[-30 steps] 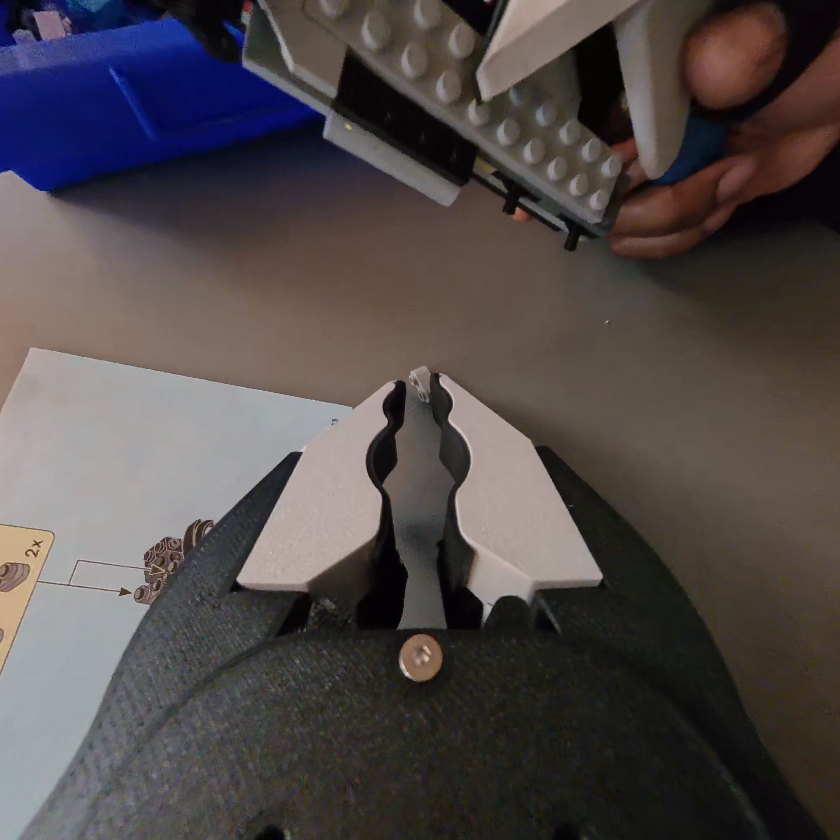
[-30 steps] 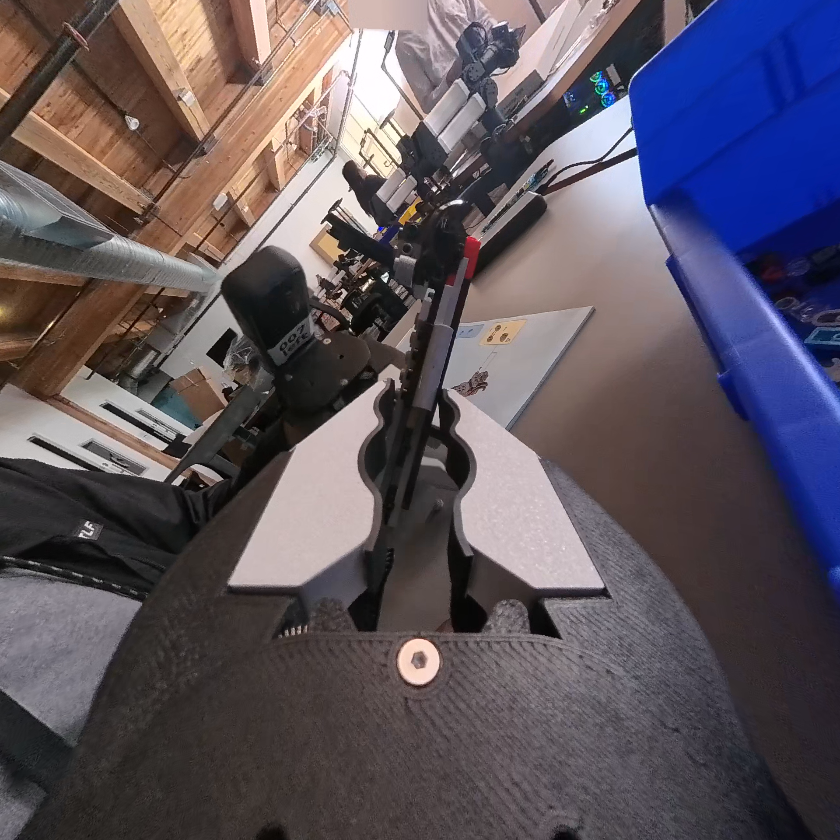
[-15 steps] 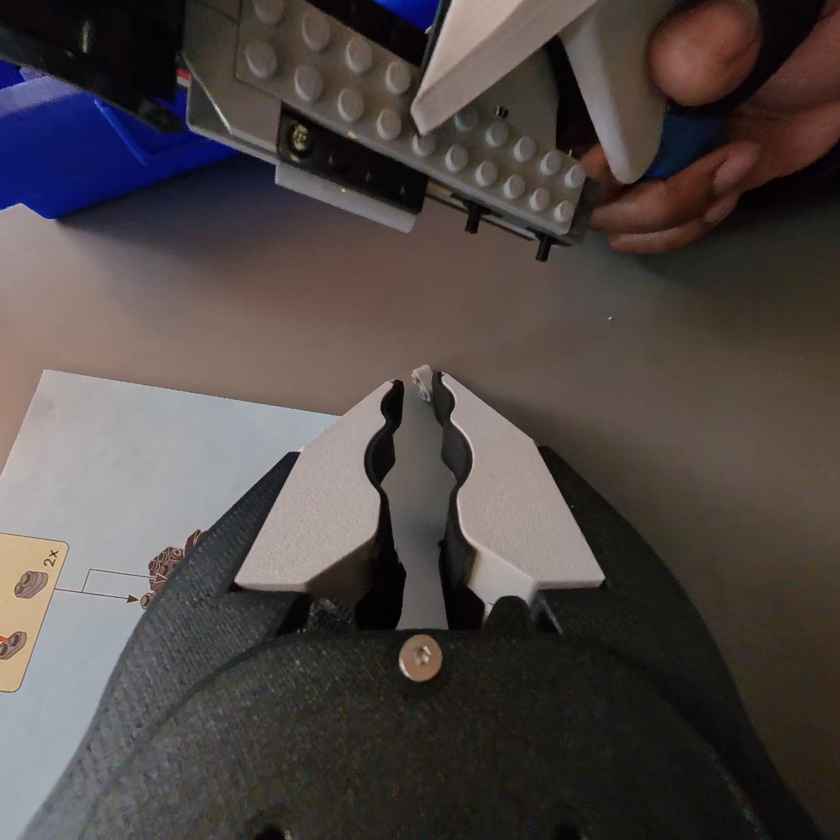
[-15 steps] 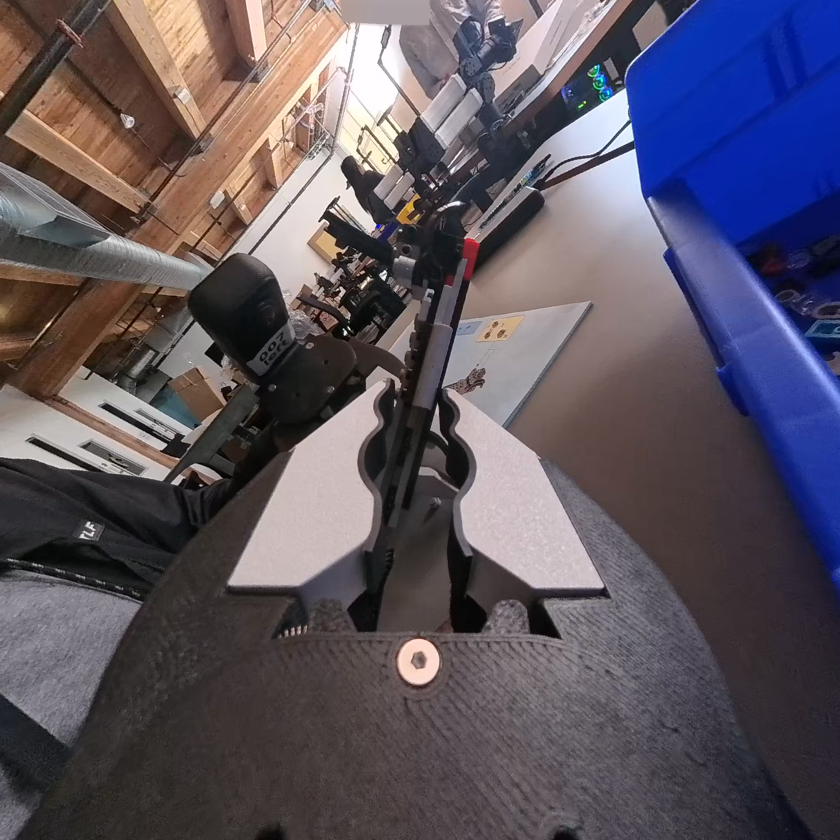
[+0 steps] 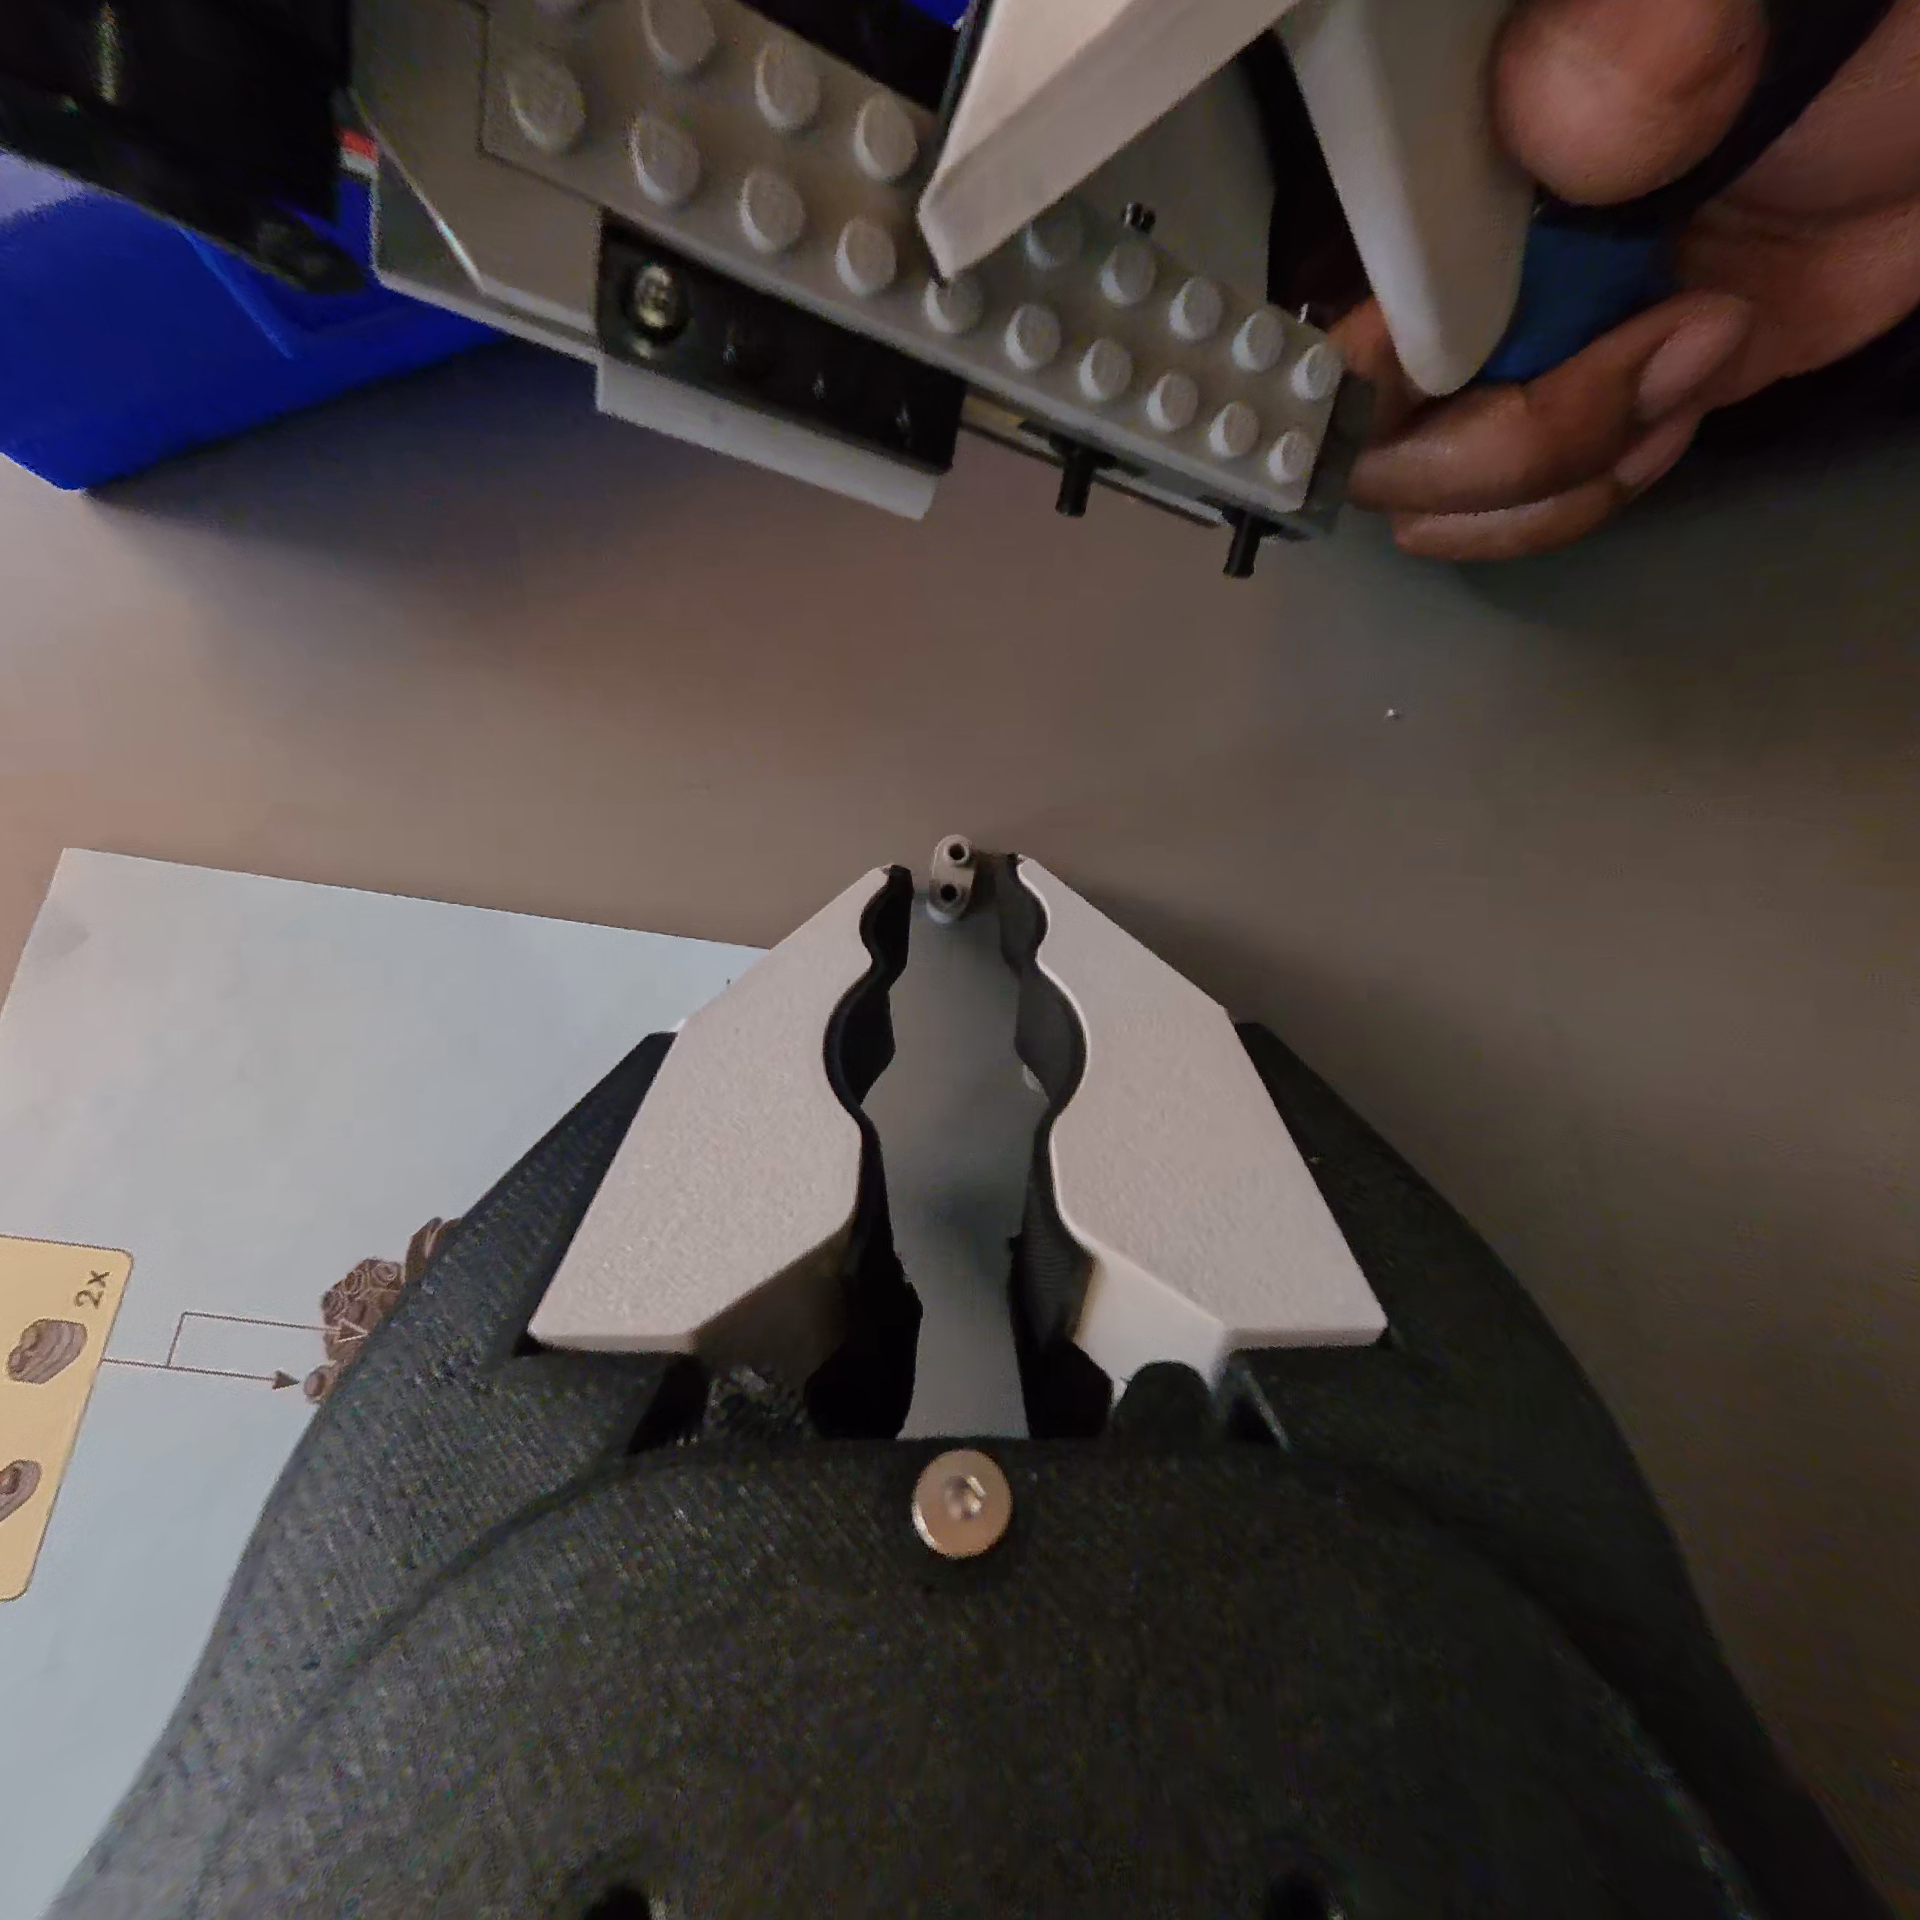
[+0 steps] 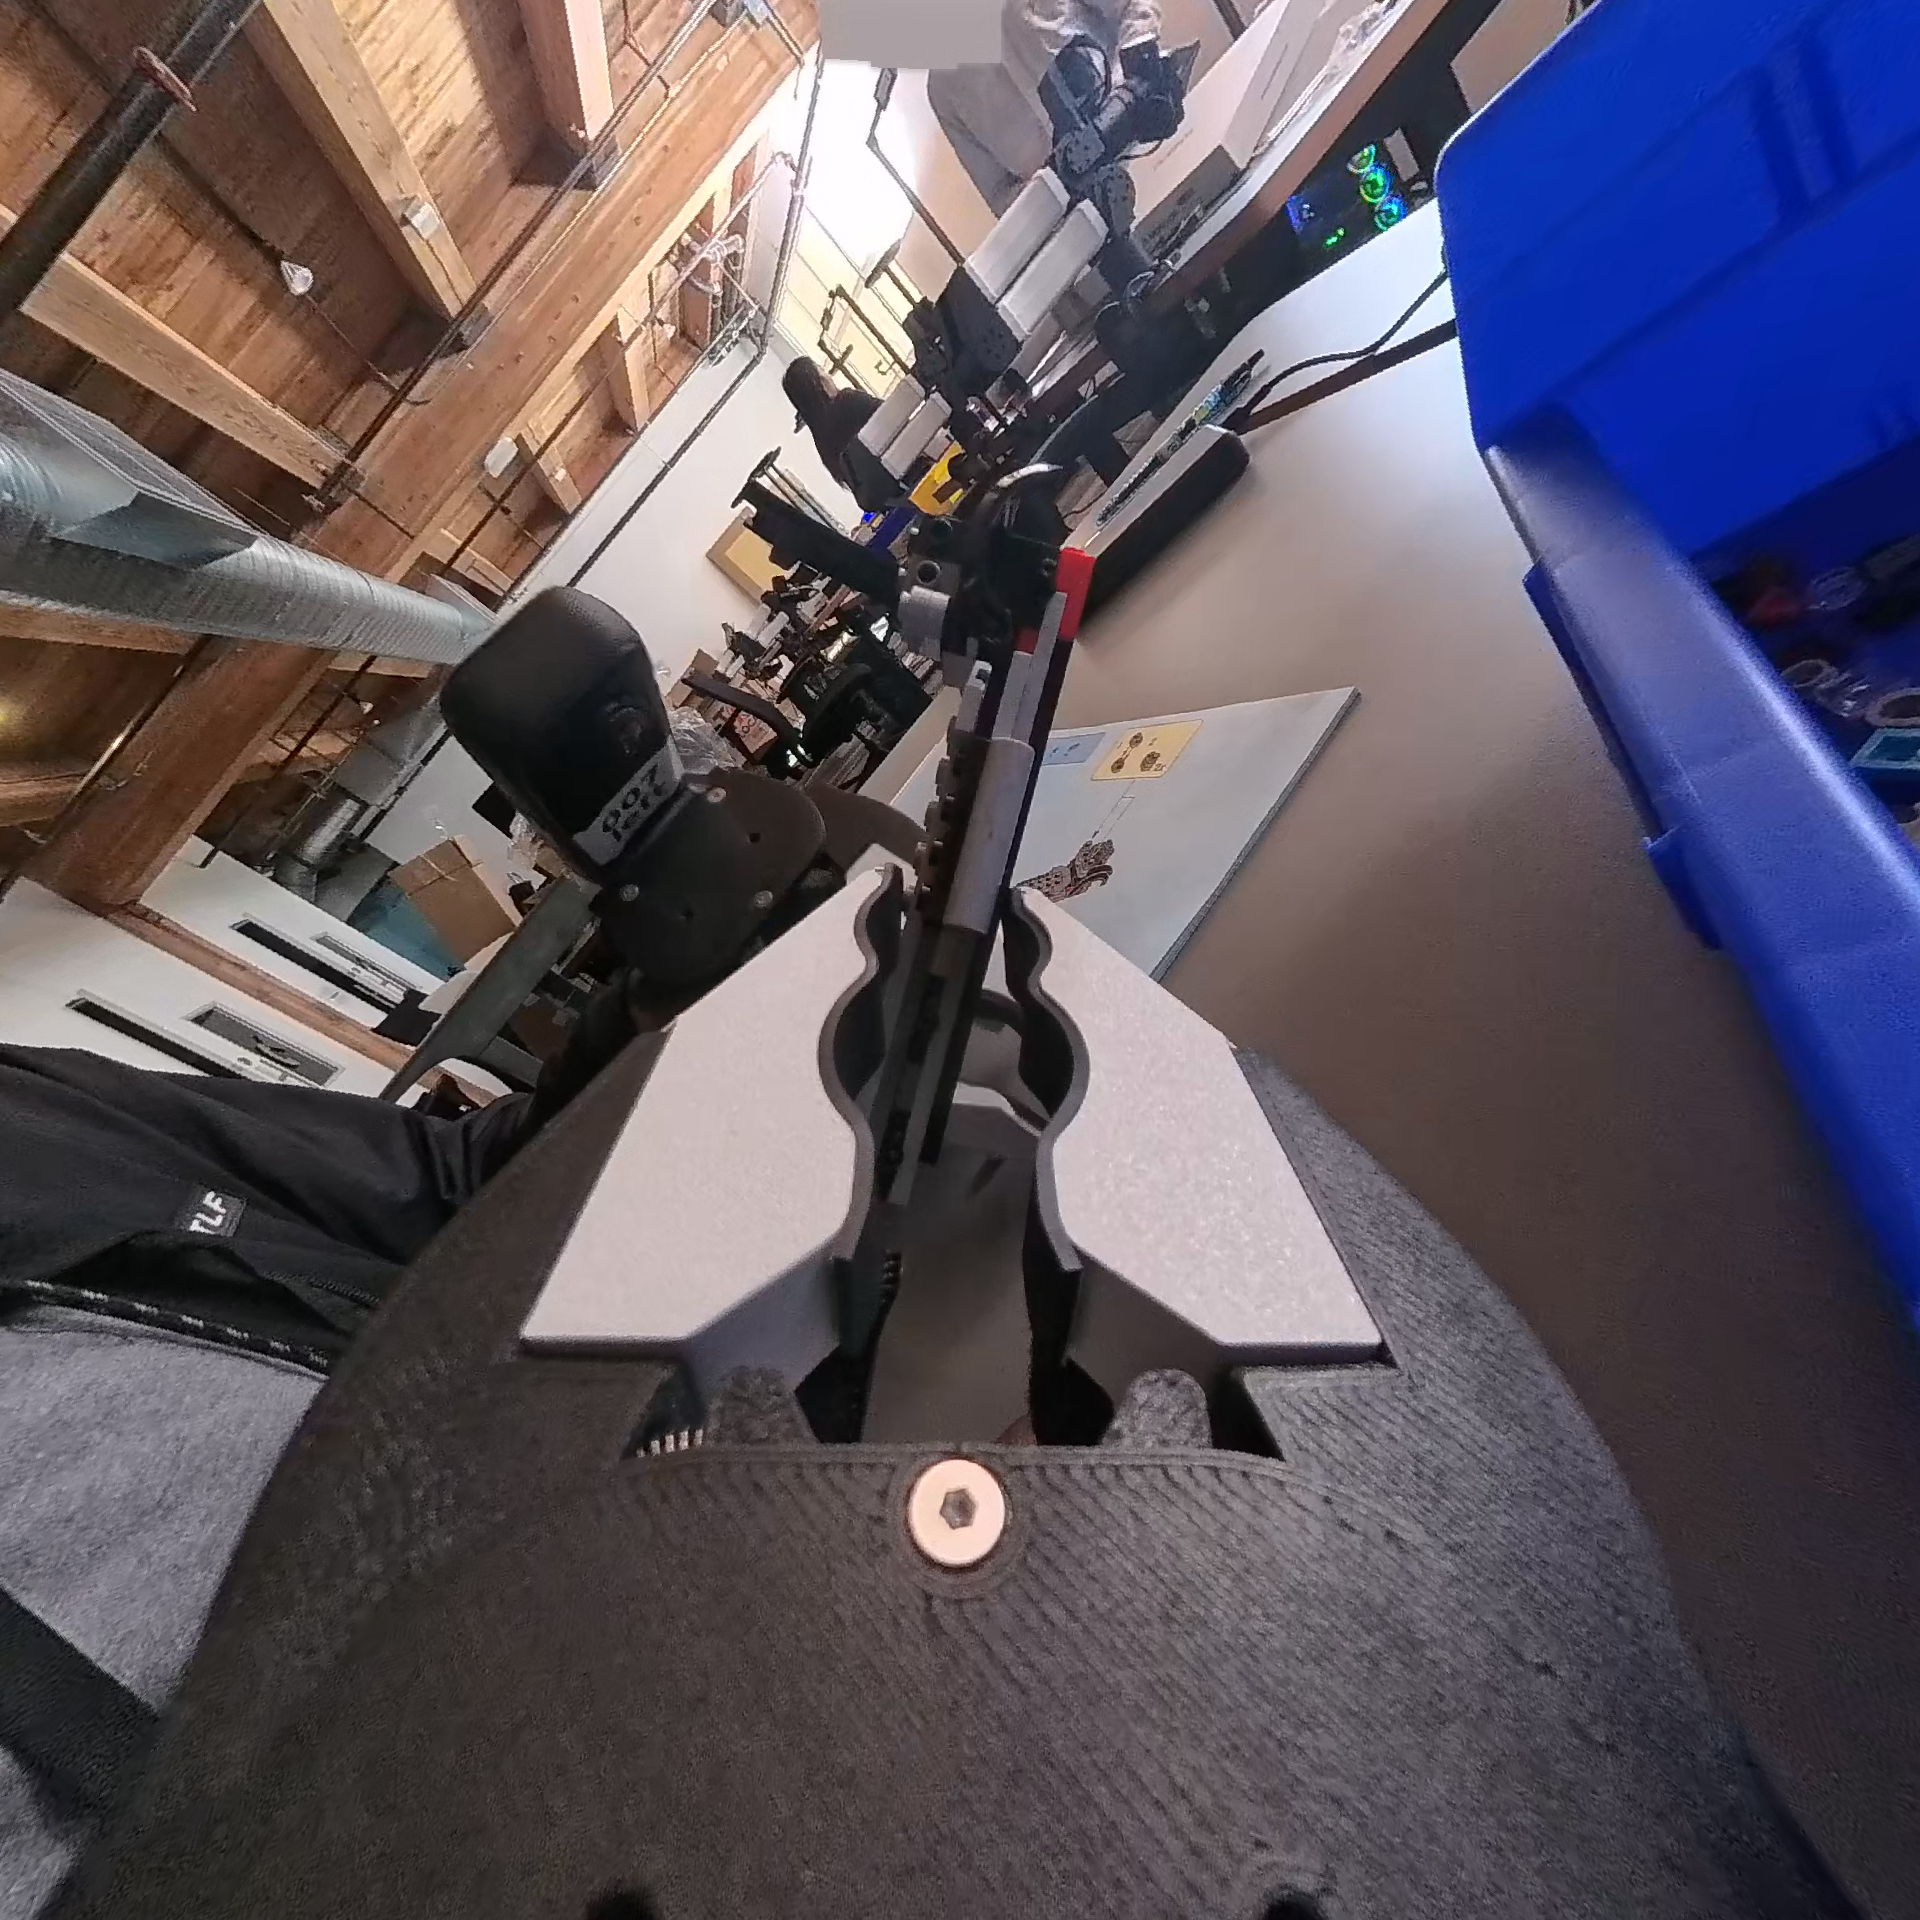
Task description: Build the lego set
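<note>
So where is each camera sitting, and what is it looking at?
Left wrist view: sits on the left gripper, facing down at the table; its tips pinch a small grey piece; a hand shows.
Right wrist view: sits on the right gripper, tilted up across the room; a dark sleeve shows.
Shared: the lego build, instruction booklet, blue bin.

left claw (image 5: 954, 881): grey wavy-edged fingers | black textured body | silver hex screw | right claw (image 6: 951, 906): same

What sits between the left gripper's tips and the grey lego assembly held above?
Nothing: in the left wrist view only bare table separates left gripper from the lego assembly.
</note>
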`<state>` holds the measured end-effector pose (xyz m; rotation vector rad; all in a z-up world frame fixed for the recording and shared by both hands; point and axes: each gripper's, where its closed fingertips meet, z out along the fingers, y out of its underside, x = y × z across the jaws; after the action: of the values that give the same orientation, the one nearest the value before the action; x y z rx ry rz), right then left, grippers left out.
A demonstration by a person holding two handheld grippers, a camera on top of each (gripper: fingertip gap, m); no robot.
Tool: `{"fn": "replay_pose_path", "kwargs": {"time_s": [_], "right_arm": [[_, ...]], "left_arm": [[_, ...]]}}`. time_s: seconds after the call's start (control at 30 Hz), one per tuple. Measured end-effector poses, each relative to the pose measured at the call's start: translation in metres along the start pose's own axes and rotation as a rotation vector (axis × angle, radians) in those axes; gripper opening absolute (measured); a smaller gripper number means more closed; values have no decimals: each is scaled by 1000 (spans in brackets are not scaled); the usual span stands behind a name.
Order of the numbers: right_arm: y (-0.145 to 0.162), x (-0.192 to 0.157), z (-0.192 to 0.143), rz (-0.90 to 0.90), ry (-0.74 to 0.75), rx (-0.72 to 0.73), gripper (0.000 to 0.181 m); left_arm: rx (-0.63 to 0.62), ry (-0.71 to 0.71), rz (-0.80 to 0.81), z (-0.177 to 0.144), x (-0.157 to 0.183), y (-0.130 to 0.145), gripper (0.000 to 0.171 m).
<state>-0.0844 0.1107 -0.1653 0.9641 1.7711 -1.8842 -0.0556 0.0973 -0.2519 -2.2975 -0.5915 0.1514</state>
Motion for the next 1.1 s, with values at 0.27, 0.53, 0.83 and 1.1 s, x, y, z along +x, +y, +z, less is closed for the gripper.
{"fn": "replay_pose_path", "kwargs": {"time_s": [0.27,0.53,0.83,1.1], "right_arm": [[2,-1,1,56,-17,5,19],[29,9,2,109,120,-82,19],[67,14,-24,131,244,-224,18],[55,3,-27,520,127,55,19]], "left_arm": [[14,28,58,0,1,2,12],[53,35,32,-7,-1,-4,9],[82,103,-28,-22,4,0,9],[239,119,-82,-44,10,-33,9]]}}
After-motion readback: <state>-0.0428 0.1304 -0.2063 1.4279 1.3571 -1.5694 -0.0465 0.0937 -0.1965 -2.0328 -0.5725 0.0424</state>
